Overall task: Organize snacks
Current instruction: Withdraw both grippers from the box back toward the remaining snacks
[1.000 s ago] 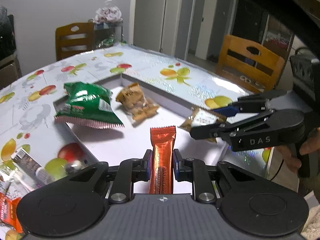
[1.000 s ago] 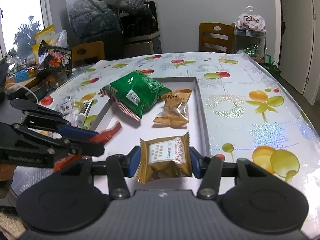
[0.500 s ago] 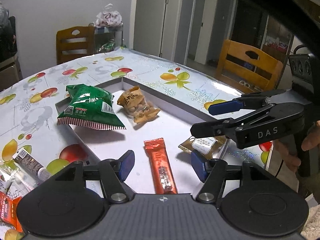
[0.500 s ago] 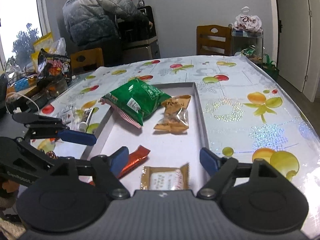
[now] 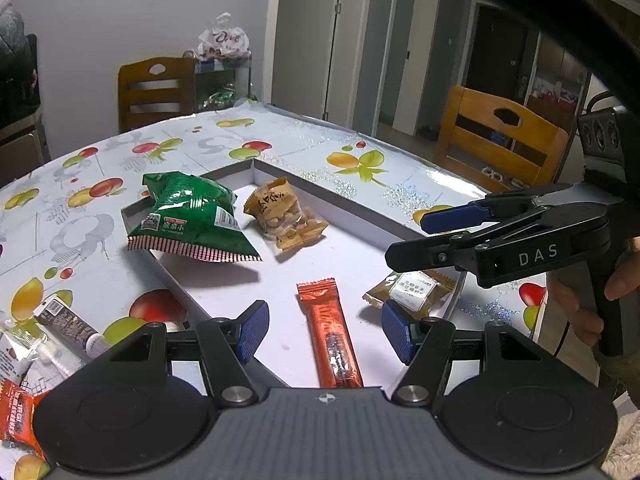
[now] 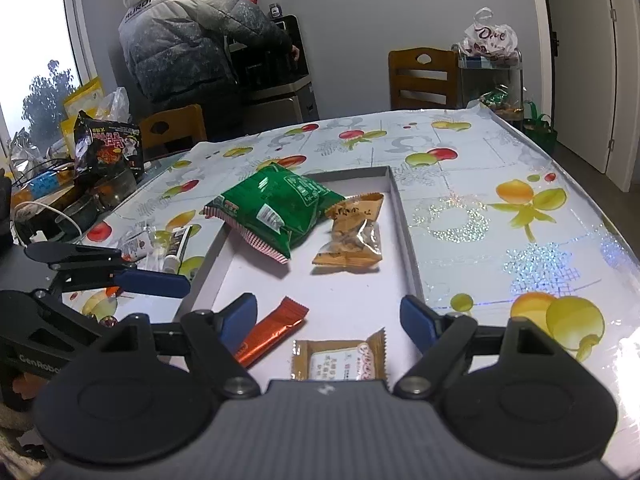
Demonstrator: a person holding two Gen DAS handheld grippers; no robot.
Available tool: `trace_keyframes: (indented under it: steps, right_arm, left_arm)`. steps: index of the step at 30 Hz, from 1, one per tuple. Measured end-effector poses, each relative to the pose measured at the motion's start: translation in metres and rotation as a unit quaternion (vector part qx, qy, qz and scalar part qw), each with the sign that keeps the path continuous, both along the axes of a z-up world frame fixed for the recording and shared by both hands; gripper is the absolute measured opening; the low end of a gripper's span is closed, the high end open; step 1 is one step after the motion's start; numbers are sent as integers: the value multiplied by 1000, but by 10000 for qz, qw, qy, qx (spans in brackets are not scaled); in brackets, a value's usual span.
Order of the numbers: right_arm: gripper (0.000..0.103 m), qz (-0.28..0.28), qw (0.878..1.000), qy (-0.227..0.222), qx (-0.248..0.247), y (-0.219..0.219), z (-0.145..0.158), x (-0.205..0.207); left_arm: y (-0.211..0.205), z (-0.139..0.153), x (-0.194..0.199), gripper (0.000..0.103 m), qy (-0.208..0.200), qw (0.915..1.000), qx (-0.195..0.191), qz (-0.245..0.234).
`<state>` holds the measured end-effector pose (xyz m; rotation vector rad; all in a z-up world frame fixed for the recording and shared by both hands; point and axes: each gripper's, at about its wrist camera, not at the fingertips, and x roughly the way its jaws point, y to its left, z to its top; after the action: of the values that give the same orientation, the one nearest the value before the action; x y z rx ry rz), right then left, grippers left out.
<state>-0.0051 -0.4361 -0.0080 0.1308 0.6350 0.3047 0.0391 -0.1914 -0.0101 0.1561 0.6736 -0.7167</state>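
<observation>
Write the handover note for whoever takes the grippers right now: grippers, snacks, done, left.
Left gripper: open, holding nothing; the orange bar lies flat in the tray between its fingers.
Right gripper: open, holding nothing; the brown packet lies in the tray below it.
Done: four snacks in the tray, with the green bag resting partly on the far-left rim and the tan pouch beside it.
Left: loose packets on the tablecloth left of the tray.

You're in a home dining room — the worktop (image 6: 500, 240) wears a fruit-print cloth, wooden chairs (image 5: 500, 136) ring its edges, and interior doors (image 5: 304, 36) open onto a hallway beyond.
</observation>
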Motion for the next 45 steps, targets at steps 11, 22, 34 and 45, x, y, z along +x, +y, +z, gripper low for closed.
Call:
trace_keyframes:
  steps: [11, 22, 34, 45]
  right_arm:
    - [83, -7, 10000, -8, 58, 5, 5, 0]
    - [89, 176, 9995, 41, 243, 29, 14, 7]
    - [95, 1044, 9945, 74, 36, 111, 12, 17]
    - [96, 1933, 9799, -137, -473, 209, 7, 20]
  left_arm:
    - [13, 6, -6, 67, -114, 9998, -101, 118]
    - [53, 18, -16, 72, -419, 9977, -114, 513]
    - [142, 14, -11, 77, -495, 9826, 109, 1788]
    - [192, 4, 16, 90, -461, 9697, 201, 2391]
